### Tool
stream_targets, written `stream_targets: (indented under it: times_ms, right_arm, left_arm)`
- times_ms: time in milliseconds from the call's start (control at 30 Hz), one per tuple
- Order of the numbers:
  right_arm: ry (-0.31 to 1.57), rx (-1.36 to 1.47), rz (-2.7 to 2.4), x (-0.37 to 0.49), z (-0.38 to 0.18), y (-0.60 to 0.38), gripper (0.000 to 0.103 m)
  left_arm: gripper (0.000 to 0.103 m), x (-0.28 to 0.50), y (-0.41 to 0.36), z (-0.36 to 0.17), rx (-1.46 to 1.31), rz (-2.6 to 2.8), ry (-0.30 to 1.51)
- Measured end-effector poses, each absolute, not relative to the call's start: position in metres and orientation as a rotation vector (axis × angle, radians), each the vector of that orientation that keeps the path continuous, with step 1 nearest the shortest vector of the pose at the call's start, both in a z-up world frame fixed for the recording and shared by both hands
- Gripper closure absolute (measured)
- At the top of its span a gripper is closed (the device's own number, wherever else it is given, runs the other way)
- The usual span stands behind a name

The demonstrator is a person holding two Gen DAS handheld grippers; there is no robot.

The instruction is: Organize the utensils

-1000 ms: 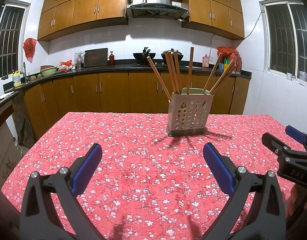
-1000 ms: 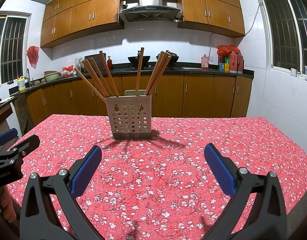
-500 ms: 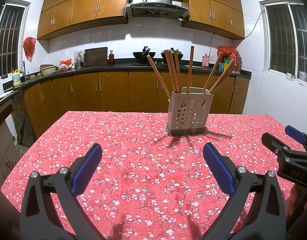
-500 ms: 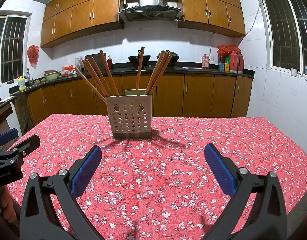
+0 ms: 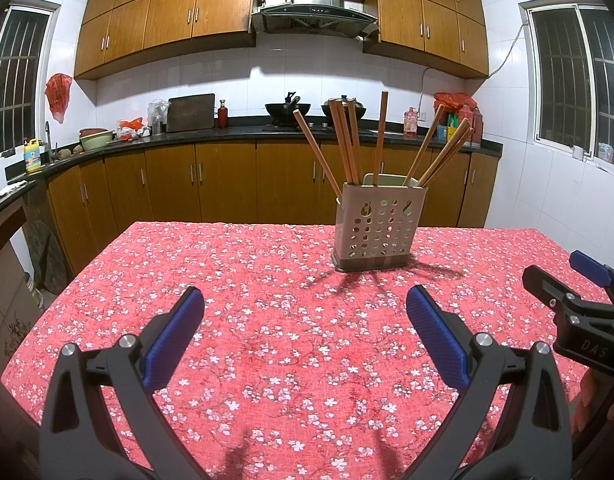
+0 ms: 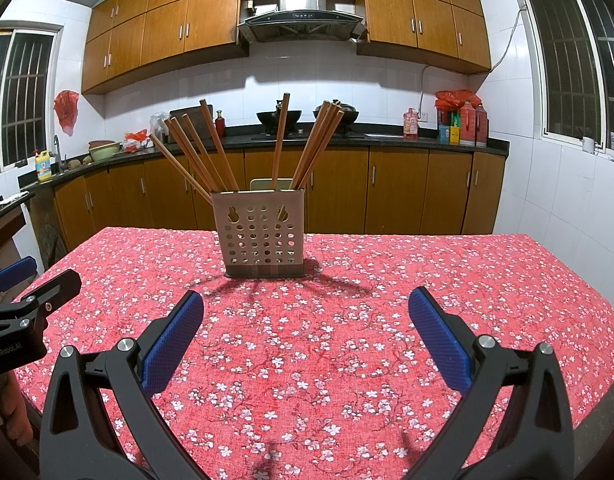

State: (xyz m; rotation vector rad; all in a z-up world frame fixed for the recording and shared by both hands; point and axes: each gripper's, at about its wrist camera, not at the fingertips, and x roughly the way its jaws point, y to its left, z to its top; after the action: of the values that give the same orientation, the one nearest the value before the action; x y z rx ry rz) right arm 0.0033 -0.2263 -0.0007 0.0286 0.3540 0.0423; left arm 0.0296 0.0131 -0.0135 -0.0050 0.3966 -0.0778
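Both grippers hang with jaws spread wide, empty — left gripper [image 5: 305,324], then right gripper [image 6: 305,326] — above the red floral tablecloth [image 5: 267,312]. Ahead, apart from both, the perforated holder [image 6: 263,232] stands upright, chopsticks [image 6: 281,142] fanning out.

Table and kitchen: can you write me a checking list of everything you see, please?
Surface: table under red flowered tablecloth.
Job's things: beige perforated plastic utensil holder stands upright on it; long wooden chopsticks fan out of its top.
Clutter: nothing seen on the cloth.
Grippers: left gripper open, empty; right gripper open, empty; both short of the holder.
Cables: white wall cable by the window.
Surroundings: brown wooden cabinets, steel range hood, black woks.
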Motion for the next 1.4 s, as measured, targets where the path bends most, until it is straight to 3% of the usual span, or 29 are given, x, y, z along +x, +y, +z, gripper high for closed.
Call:
stream_targets:
  times_ms: [1400]
  right_arm:
    - [0.358, 0.029, 0.045, 0.0029, -0.0035, -0.2282, 0.002]
  left_arm:
    - [0.004, 0.0320, 0.0156, -0.0165, -0.011, -0.076, 0.404]
